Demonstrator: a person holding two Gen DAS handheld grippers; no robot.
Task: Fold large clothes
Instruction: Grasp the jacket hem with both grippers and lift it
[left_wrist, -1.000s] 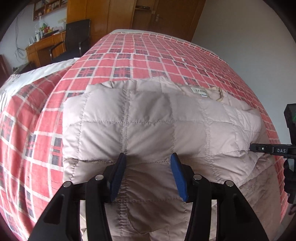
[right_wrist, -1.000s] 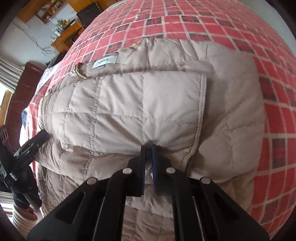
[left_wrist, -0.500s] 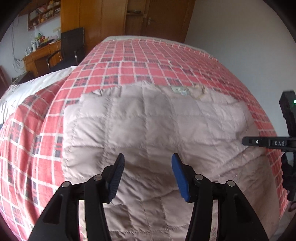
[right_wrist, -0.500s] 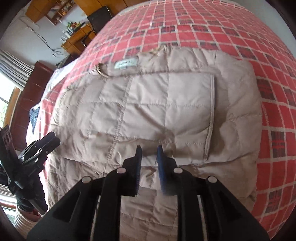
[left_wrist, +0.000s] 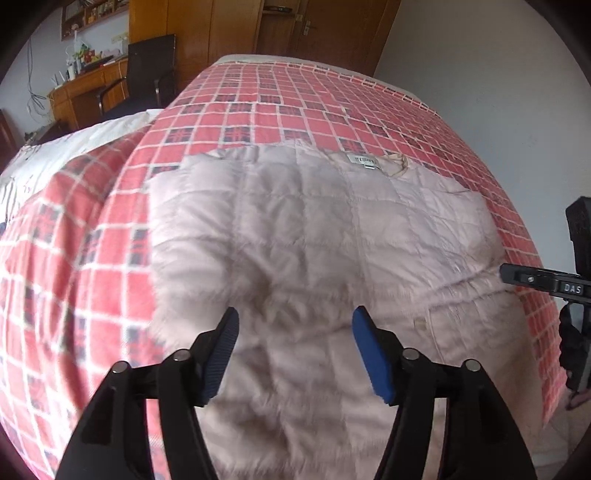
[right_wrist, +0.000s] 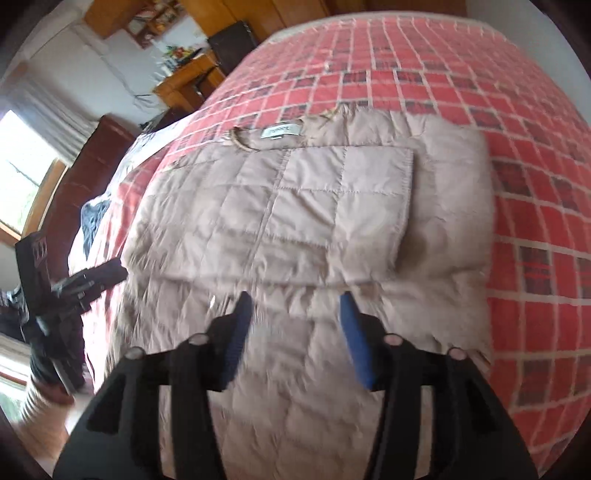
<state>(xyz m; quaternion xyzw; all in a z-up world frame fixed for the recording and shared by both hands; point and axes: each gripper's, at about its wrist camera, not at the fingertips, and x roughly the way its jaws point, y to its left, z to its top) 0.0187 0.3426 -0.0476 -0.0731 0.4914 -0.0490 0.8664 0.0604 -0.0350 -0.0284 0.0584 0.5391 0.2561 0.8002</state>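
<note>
A beige quilted jacket (left_wrist: 314, 229) lies spread on the red checked bed cover (left_wrist: 288, 96), its collar and white label (left_wrist: 364, 161) at the far end. In the right wrist view the same jacket (right_wrist: 295, 206) shows a sleeve folded across its upper body. My left gripper (left_wrist: 293, 332) hovers open above the near part of the jacket, holding nothing. My right gripper (right_wrist: 295, 314) is also open above the jacket's lower half, empty. Each gripper appears at the edge of the other's view: the right gripper (left_wrist: 546, 282) and the left gripper (right_wrist: 88, 280).
A wooden desk (left_wrist: 88, 88) and a black chair (left_wrist: 147, 70) stand beyond the bed's left side, with wooden wardrobes (left_wrist: 258, 26) behind. White bedding (left_wrist: 74, 147) lies at the bed's left. A window (right_wrist: 22, 173) and dark headboard (right_wrist: 99, 155) are at the left.
The right gripper, shut on the jacket fabric a second ago, has opened and let go. Both grippers have pulled back and up from the jacket, which now lies flatter.
</note>
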